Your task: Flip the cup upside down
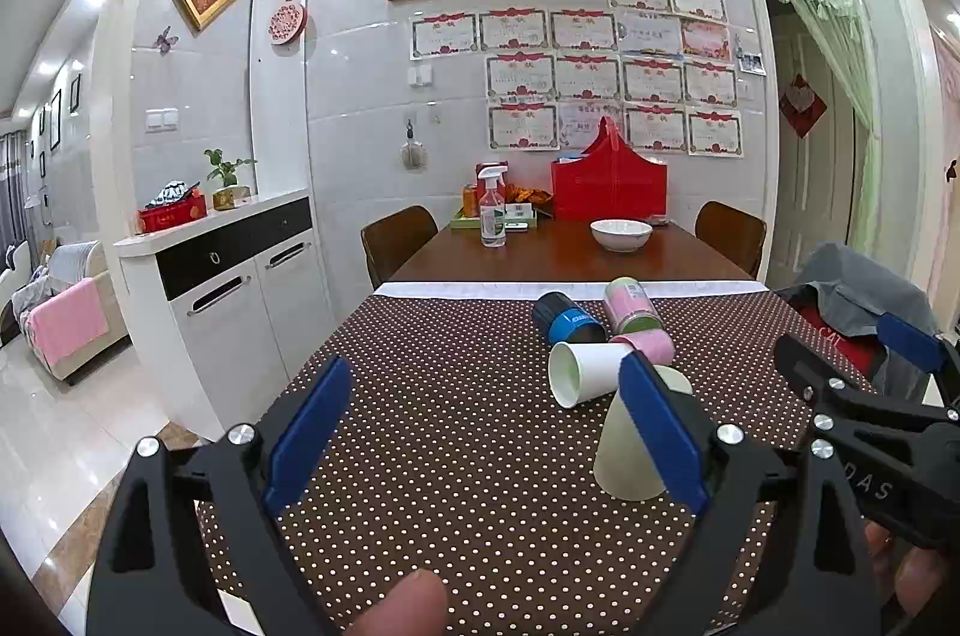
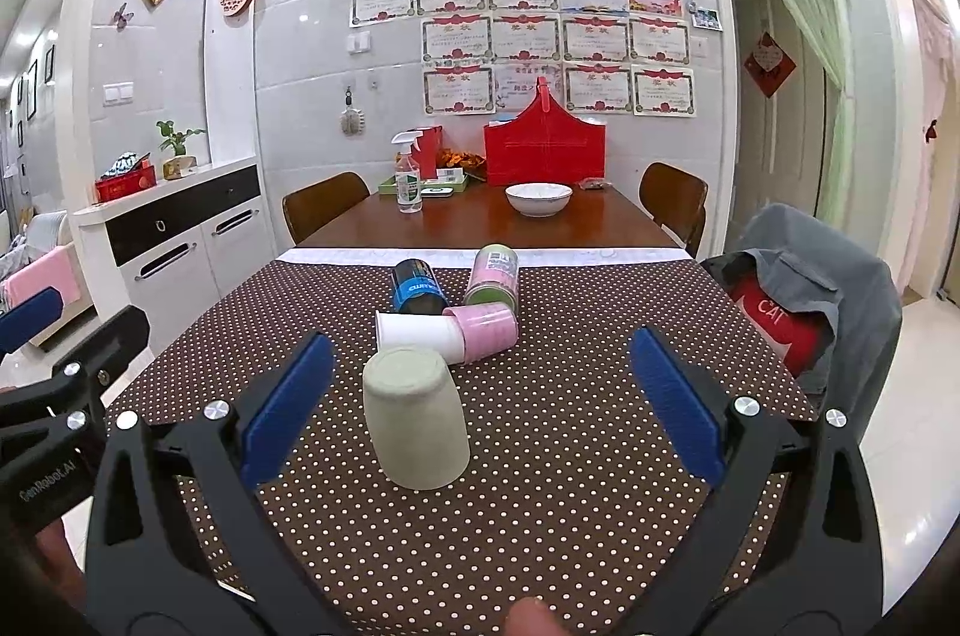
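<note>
**Cup upside down on cloth, both grippers empty**

On the polka-dot tablecloth [image 2: 570, 456] the pale green cup [image 2: 415, 423] stands mouth down, base up, nearest the cameras. Right gripper [image 2: 480, 405] has its jaws spread wide with the cup between the blue pads [image 2: 288, 405], nearer the left one, no contact. Left gripper [image 1: 486, 435] also wide apart, holding nothing; in its view the cup [image 1: 624, 450] sits behind its right pad, partly hidden.

Just behind the cup, four more lie on their sides in a cluster: white paper cup [image 2: 420, 333] touching or nearly touching the green one, pink cup [image 2: 486, 327] against the white one, blue can-like cup [image 2: 417, 288] and green-pink cup [image 2: 493, 276] farther back. White bowl [image 2: 538, 198] well apart on the bare wooden table [image 2: 480, 222].
</note>
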Available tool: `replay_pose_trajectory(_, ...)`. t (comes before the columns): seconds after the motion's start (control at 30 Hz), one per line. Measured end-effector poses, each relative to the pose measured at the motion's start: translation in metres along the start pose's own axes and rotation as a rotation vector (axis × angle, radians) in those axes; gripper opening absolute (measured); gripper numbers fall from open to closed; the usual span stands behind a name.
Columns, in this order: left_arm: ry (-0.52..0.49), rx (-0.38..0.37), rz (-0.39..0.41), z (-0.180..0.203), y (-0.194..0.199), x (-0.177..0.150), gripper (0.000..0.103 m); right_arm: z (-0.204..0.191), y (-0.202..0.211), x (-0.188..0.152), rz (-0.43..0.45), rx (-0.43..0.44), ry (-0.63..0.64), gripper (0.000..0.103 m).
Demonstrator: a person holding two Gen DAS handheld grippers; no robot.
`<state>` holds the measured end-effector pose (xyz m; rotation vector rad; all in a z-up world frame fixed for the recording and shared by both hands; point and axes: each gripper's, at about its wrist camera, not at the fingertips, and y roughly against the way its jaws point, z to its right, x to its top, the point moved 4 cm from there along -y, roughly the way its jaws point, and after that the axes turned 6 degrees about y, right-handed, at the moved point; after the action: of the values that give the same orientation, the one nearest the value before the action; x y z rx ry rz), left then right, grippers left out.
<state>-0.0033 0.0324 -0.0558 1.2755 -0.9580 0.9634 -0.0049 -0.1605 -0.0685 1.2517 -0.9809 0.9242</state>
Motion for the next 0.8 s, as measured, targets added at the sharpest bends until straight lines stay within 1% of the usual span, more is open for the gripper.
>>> replay_pose_trajectory(0.27, -0.009, 0.005, 0.014, -0.0025, 0.0032, 0.0024, 0.090, -0.0012, 0.0010, 0.0016, 0.006, -0.001, 0.002, 0.097)
replay_pose_trajectory(0.37, -0.003, -0.004, 0.015, -0.0034, 0.0039, 0.0029, 0.091, -0.0016, 0.0006, 0.0014, 0.003, 0.000, 0.001, 0.097)
replay_pose_trajectory(0.43, -0.010, -0.004, 0.030, -0.0034, 0.0058, 0.0037, 0.092, -0.0015, 0.0006, 0.0015, 0.003, 0.000, 0.002, 0.097)
replay_pose_trajectory(0.5, -0.015, -0.007, 0.039, -0.0022, 0.0069, 0.0045, 0.099, -0.0018, 0.0004, 0.0014, 0.002, 0.002, 0.001, 0.097)
replay_pose_trajectory(0.57, -0.010, -0.017, 0.051, -0.0013, 0.0091, 0.0059, 0.099, -0.0024, 0.0000, 0.0012, 0.002, 0.003, 0.002, 0.097)
replay_pose_trajectory(0.63, -0.009, -0.026, 0.044, -0.0006, 0.0087, 0.0063, 0.099, -0.0025, -0.0001, 0.0010, 0.000, 0.003, 0.000, 0.097)
replay_pose_trajectory(0.8, -0.023, -0.010, 0.034, 0.0006, 0.0058, 0.0068, 0.099, -0.0024, 0.0003, 0.0009, 0.000, 0.003, -0.002, 0.097)
